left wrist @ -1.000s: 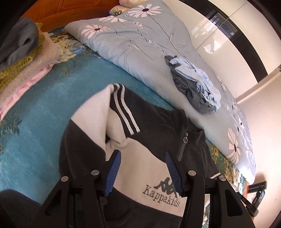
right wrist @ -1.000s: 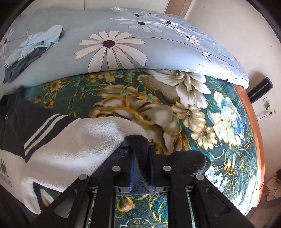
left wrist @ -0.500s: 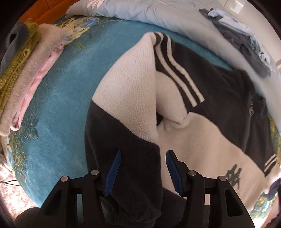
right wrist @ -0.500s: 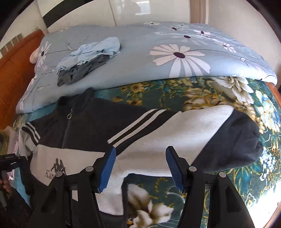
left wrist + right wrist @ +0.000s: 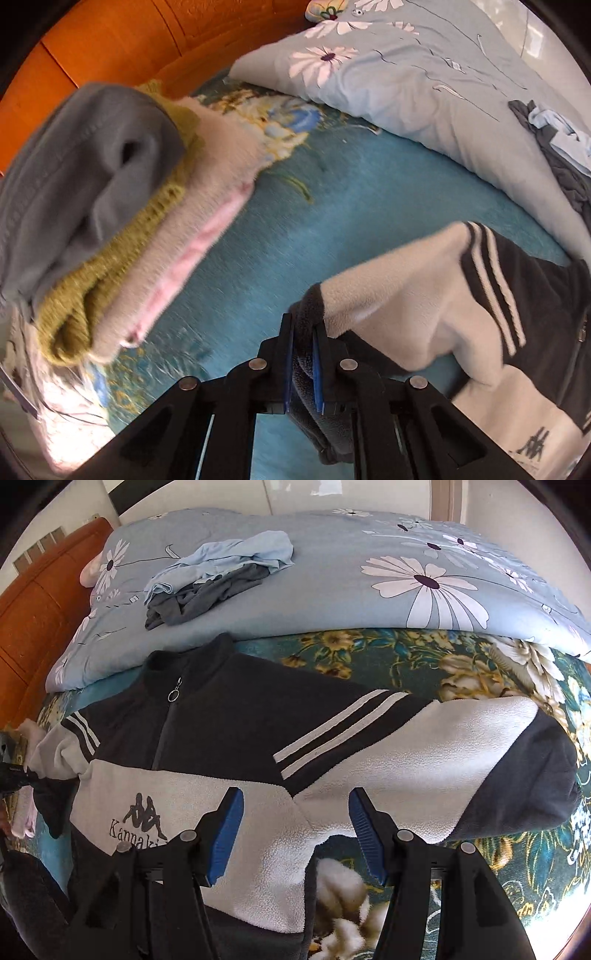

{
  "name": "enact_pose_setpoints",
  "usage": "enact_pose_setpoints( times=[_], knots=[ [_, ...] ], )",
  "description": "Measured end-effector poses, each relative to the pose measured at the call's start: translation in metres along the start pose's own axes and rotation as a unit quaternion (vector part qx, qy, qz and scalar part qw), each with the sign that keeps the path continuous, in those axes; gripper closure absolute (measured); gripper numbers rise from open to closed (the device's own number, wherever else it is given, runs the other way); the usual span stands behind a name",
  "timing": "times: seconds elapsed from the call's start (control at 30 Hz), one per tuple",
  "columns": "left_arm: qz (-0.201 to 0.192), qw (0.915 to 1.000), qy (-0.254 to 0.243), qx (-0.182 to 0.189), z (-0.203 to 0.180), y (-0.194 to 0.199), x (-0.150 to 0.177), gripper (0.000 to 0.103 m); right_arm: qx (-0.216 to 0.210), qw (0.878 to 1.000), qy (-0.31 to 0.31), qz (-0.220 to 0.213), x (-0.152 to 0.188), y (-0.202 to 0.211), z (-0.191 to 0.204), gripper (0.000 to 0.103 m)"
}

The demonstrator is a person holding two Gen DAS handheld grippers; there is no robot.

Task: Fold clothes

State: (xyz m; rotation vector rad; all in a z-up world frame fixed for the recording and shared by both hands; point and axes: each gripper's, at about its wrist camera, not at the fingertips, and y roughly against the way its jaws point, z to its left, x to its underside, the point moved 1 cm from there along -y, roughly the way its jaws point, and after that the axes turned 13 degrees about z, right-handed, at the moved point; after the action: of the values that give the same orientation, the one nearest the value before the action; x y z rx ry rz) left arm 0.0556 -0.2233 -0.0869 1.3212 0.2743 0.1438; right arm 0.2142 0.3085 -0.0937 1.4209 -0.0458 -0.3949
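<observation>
— Where do we have the fleece jacket (image 5: 207, 738)?

— It lies front-up on the teal floral blanket (image 5: 406, 657), collar toward the far side, zip ring below the collar, the logo on the cream chest panel at the near left. Its right-hand sleeve (image 5: 480, 753) stretches flat across the blanket to the right, dark cuff at the end.

— And our left gripper (image 5: 303, 354)?

— Clamped tight on the dark cuff (image 5: 308, 314) of the other sleeve; the blue pads (image 5: 316, 369) pinch the fleece between them, and the cream sleeve runs off to the right toward the jacket body.

— Our right gripper (image 5: 295, 834)?

— Its fingers stand wide apart and grip nothing, hovering over the cream panel near the jacket's hem.

— What else do we see?

— A stack of folded clothes (image 5: 110, 221) at the left, grey on top, then olive knit, then what looks like cream and pink, though blur softens it. On the far side a daisy-print duvet (image 5: 351, 590) carries a crumpled light-blue and grey pile (image 5: 218, 572). An orange wooden headboard (image 5: 110, 44) stands behind.
</observation>
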Motion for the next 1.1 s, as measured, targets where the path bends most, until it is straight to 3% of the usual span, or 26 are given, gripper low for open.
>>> enact_pose_setpoints(
  times=[0.07,0.23,0.3,0.37,0.43,0.53,0.67,0.7,0.8,0.87,0.97,1.03,1.1],
  knots=[
    [-0.003,0.9996,-0.008,-0.028,0.012,-0.006,-0.017,0.094,-0.002,1.000,-0.009,0.005,0.000,-0.002,-0.003,0.042],
    [0.011,0.9990,-0.022,0.037,0.017,-0.008,-0.034,0.090,0.002,1.000,-0.027,0.011,0.003,0.000,-0.014,0.042],
    [0.010,0.9976,-0.046,0.052,0.005,-0.001,-0.030,0.083,0.002,0.999,-0.038,0.016,0.005,0.000,-0.020,0.042],
    [-0.006,0.9973,-0.061,0.042,-0.009,0.011,-0.023,0.069,0.000,0.999,-0.049,0.021,0.007,0.000,-0.026,0.042],
    [-0.021,0.9964,-0.056,0.060,-0.018,0.026,-0.013,0.062,-0.005,0.998,-0.056,0.021,0.012,0.002,-0.034,0.042],
    [-0.016,0.9885,-0.053,0.141,-0.037,0.046,0.012,0.057,-0.006,0.997,-0.069,0.014,0.024,0.004,-0.054,0.042],
    [0.013,0.9645,-0.084,0.250,-0.095,0.060,0.066,0.051,-0.018,0.986,-0.164,0.001,0.047,0.004,-0.111,0.042],
    [0.021,0.9568,-0.091,0.275,-0.110,0.063,0.080,0.051,-0.031,0.978,-0.205,-0.011,0.055,0.006,-0.132,0.042],
    [0.054,0.9468,-0.102,0.301,-0.148,0.050,0.120,0.051,-0.067,0.942,-0.326,-0.048,0.079,0.012,-0.194,0.042],
    [0.076,0.9391,-0.109,0.317,-0.174,0.041,0.147,0.051,-0.108,0.903,-0.408,-0.082,0.097,0.014,-0.234,0.042],
    [0.110,0.9303,-0.131,0.325,-0.203,0.025,0.178,0.051,-0.171,0.830,-0.513,-0.132,0.122,0.015,-0.287,0.042],
    [0.095,0.9377,-0.165,0.290,-0.214,0.021,0.193,0.051,-0.189,0.811,-0.532,-0.154,0.124,0.015,-0.307,0.042],
    [0.089,0.9405,-0.187,0.270,-0.221,0.019,0.200,0.051,-0.181,0.811,-0.531,-0.164,0.120,0.017,-0.320,0.042]
  ],
)
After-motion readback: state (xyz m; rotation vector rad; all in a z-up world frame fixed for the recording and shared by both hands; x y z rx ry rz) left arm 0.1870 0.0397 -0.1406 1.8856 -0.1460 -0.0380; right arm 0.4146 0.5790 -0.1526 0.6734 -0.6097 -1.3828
